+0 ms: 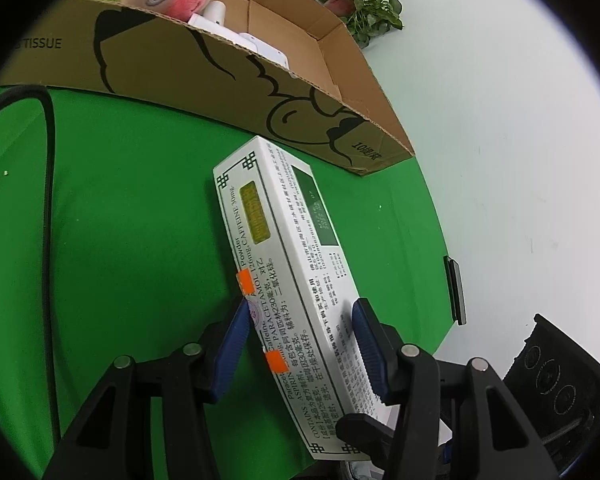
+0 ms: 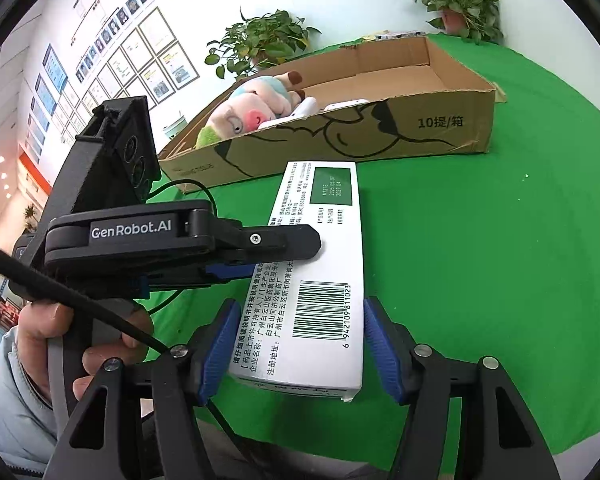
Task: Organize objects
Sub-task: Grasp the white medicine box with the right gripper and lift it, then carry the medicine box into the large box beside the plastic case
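On the far left of the right wrist view I can see a hand [image 2: 80, 344] in a pale sleeve gripping the handle of the left claw [image 2: 284, 256], which reaches in sideways and has its pads on the near part of the white box [image 2: 320, 264]. From the left wrist view that left claw [image 1: 300, 344] sits half closed with both blue pads [image 1: 230, 348] pressing the long sides of the box [image 1: 284, 280], so I've got it clamped there. The box is tilted in that view, its far end pointing at the carton [image 1: 204, 68].

My right claw [image 2: 302, 350] is also about half open, its pads [image 2: 380, 350] right against the barcode end of the box, touching on both sides as far as I can tell.

The box sits on the green desk [image 2: 480, 260], just in front of the carton [image 2: 380, 128]. Inside the carton lies a plush pig [image 2: 248, 112] next to some white items [image 2: 308, 106]. Further right, a potted plant [image 2: 460, 0] stands at the desk's far edge.
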